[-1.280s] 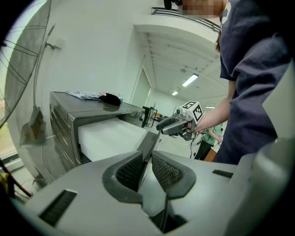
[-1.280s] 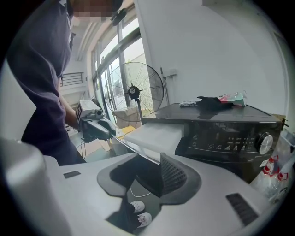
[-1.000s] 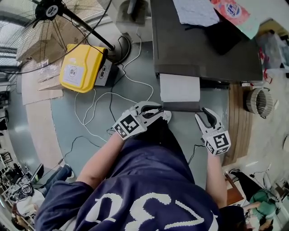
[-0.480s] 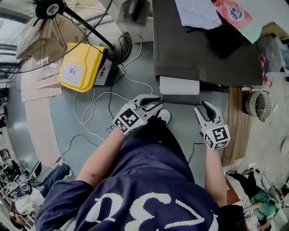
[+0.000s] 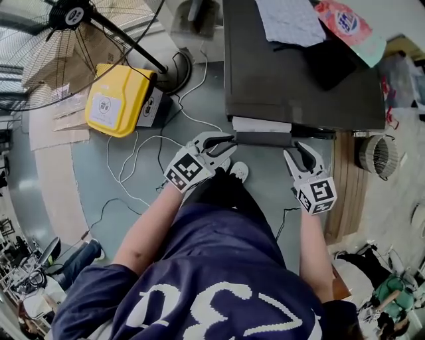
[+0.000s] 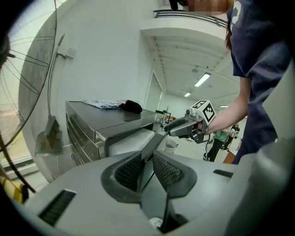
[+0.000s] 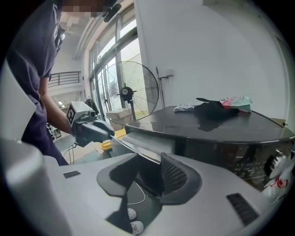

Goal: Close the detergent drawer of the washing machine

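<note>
The dark grey washing machine point(image 5: 292, 73) stands ahead of me. Its white detergent drawer point(image 5: 261, 125) sticks out only a narrow strip, with its dark front panel point(image 5: 264, 138) facing me. My left gripper point(image 5: 226, 143) is at the panel's left end. In the left gripper view the panel's edge point(image 6: 146, 152) runs between the pads point(image 6: 168, 171); those jaws are opening. My right gripper point(image 5: 299, 154) is at the panel's right end, with the panel's edge point(image 7: 138, 150) running in between its jaws. Each gripper shows in the other's view: the right gripper point(image 6: 184, 126), the left gripper point(image 7: 92, 129).
On the machine's top lie a pale cloth point(image 5: 289, 20), a black item point(image 5: 332, 56) and a coloured packet point(image 5: 345, 23). On the floor at the left are a yellow case point(image 5: 118, 99), a standing fan point(image 5: 66, 26) and loose cables point(image 5: 133, 172). A round basket point(image 5: 378, 153) stands at the right.
The drawer has slid most of the way into the machine: its white part shrank to a thin strip. Both grippers moved toward the machine with the front panel.
</note>
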Tool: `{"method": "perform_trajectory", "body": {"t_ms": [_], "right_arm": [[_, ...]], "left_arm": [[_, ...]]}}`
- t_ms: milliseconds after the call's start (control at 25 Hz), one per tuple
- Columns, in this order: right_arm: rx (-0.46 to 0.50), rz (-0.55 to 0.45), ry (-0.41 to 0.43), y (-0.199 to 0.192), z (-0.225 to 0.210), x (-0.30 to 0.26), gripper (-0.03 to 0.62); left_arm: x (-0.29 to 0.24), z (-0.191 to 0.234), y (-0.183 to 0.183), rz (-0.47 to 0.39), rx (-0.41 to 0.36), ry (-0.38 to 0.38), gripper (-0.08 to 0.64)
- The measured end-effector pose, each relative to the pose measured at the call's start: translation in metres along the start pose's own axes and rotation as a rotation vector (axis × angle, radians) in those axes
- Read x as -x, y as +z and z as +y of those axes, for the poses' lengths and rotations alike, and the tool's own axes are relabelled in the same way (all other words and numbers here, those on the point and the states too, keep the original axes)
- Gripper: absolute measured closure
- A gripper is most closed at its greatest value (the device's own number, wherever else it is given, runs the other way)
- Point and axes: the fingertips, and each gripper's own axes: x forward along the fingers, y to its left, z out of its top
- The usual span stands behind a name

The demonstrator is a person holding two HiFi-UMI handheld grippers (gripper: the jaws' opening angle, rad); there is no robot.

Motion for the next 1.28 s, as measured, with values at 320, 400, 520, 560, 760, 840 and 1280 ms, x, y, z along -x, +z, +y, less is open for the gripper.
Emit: {"method": "perform_trajectory", "body": {"t_ms": [320, 400, 520, 560, 760, 840, 1280], "right_arm": [[0.000, -0.005, -0.015, 0.008, -0.008, -0.010, 0.426], [-0.002, -0.006, -0.017, 0.010, -0.009, -0.012, 0.425], [-0.005, -0.007, -0.019, 0.010, -0.009, -0.013, 0.425], [-0.006, -0.007, -0.021, 0.010, -0.009, -0.013, 0.423], [-0.009, -0.013, -0.023, 0.010, -0.010, -0.013, 0.423], [-0.015, -0.020, -0.028, 0.013, -0.011, -0.014, 0.423], [-0.035, -0.027, -0.066, 0.022, -0.025, -0.029, 0.422]], "left_arm": [[-0.004, 0.013, 0.004, 0.008, -0.016, 0.043, 0.463], [-0.005, 0.016, 0.005, 0.007, -0.014, 0.055, 0.462], [-0.005, 0.017, 0.005, 0.010, -0.024, 0.066, 0.462], [-0.005, 0.017, 0.005, 0.012, -0.027, 0.071, 0.461], [-0.006, 0.017, 0.006, 0.012, -0.019, 0.088, 0.459], [-0.006, 0.020, 0.007, 0.011, -0.009, 0.108, 0.459], [-0.014, 0.040, 0.014, 0.013, 0.012, 0.195, 0.451]]}}
